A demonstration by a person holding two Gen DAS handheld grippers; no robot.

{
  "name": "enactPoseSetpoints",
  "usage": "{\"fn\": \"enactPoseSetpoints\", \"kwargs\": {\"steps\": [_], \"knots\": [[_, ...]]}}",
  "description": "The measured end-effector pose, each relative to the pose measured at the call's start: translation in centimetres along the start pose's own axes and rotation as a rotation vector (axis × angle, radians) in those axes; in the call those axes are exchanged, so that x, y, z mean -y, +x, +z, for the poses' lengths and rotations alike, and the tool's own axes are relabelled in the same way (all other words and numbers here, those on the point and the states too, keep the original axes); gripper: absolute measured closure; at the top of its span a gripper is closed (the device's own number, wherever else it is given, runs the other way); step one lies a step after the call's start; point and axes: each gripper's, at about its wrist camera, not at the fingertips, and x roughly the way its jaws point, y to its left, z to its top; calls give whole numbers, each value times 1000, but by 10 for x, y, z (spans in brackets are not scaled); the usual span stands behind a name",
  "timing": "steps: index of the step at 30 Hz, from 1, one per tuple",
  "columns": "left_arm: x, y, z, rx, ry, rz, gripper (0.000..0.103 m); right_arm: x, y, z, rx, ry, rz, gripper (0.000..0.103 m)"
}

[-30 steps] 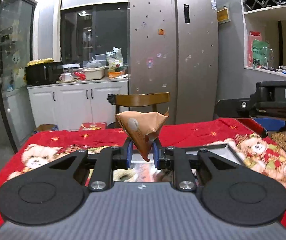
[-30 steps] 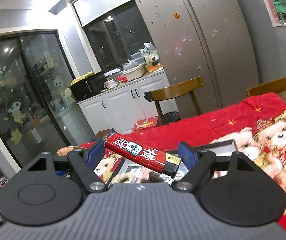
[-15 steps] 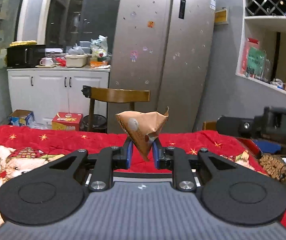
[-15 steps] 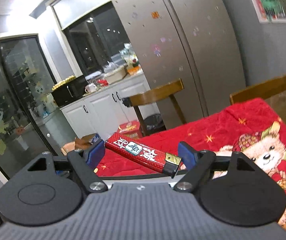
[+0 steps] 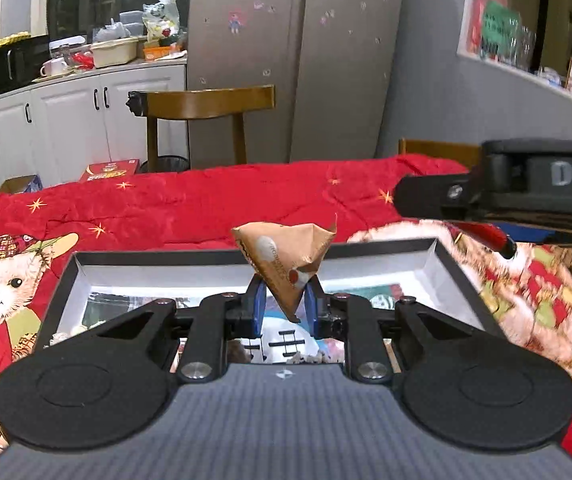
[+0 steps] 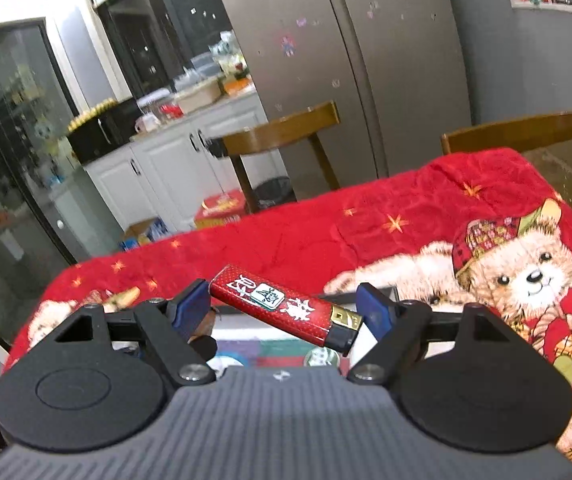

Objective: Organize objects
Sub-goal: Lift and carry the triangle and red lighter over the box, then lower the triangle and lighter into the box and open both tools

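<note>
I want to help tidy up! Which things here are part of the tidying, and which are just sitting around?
Part of the tidying:
- brown triangular snack packet, pinched in the left gripper
- red lighter, held lengthwise in the right gripper
- open box on the table

Just sitting around:
- wooden chair
- fridge
- red bear tablecloth
- cluttered counter

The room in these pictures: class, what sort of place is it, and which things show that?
Most likely a home kitchen with a dining area: a tall steel fridge, white cabinets under a cluttered counter, and a wooden chair by the cloth-covered table.
</note>
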Motion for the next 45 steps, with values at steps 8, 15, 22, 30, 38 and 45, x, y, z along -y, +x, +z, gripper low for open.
{"fn": "enactPoseSetpoints", "kwargs": {"steps": [8, 15, 22, 30, 38, 45], "knots": [[-13, 16, -10, -71, -44, 3, 79, 16, 27, -10, -68, 27, -25, 23], [-15, 23, -13, -121, -27, 46, 79, 17, 44, -17, -122, 26, -31, 23], [-12, 24, -14, -123, -3, 66, 79, 14, 52, -24, -142, 11, -51, 23], [-6, 22, -15, -121, 18, 76, 79, 16, 57, -25, -145, 28, -15, 23], [-3, 22, -15, -122, 30, 83, 78, 10, 59, -29, -139, 8, 10, 23], [-2, 22, -16, -118, 41, 88, 78, 5, 61, -32, -133, -25, -14, 23]]}}
